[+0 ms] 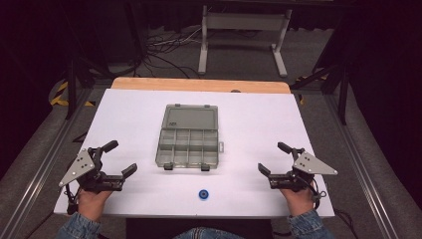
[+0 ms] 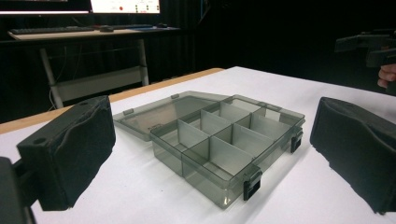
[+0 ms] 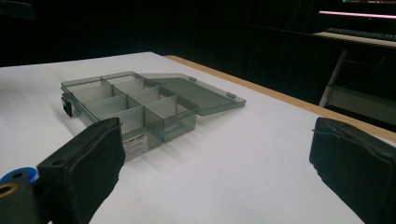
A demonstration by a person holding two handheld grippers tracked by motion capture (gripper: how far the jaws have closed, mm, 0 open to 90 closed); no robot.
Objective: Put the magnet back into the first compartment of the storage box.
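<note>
The left gripper (image 1: 119,158) rests low on the white table (image 1: 259,124), well to the left of the compartment box (image 1: 189,142), its two black jaws spread wide with nothing between them. A grey three-cornered plate (image 1: 77,168) sits on top of it, and a hand in a denim sleeve holds it from the table's near edge. In the left gripper view the jaw pads (image 2: 70,154) look like soft, matt black blocks with rounded corners.

The right gripper (image 1: 274,158) mirrors it well to the right of the box, jaws likewise released and empty, with the same kind of grey plate.

The box is a flat rectangle of smoky, see-through plastic lying between the two grippers. Its lid (image 1: 190,118) is folded back flat on the table on the far side of the box. Thin upright walls split the tray into a grid of small rectangular cells, which look empty. Two black latches (image 1: 168,166) hang on the box's near edge, and a paper label (image 3: 135,141) is stuck to one short side.

A small round blue wheel-like piece (image 1: 203,194) with a dark centre lies on the table just nearer the person than the box, apart from it.
</note>
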